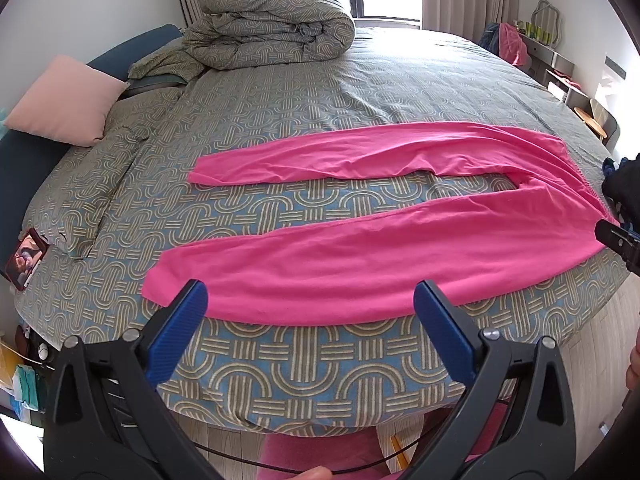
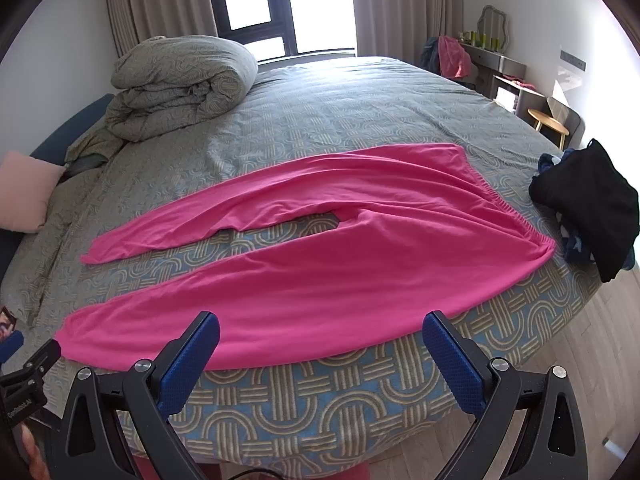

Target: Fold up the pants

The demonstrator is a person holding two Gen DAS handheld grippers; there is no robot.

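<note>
Pink pants [image 1: 360,264] lie flat just beyond both grippers' spread fingers [image 2: 192,354].

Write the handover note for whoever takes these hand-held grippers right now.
Left hand-held gripper: open, empty, over the near leg by the cuff end.
Right hand-held gripper: open, empty, over the same leg nearer the waistband.
Pink pants: spread flat on the bed along its near edge, legs apart, waistband to the right beside a pile of dark clothes.
Done: pants laid out.
Left: every fold; nothing gripped yet.
</note>
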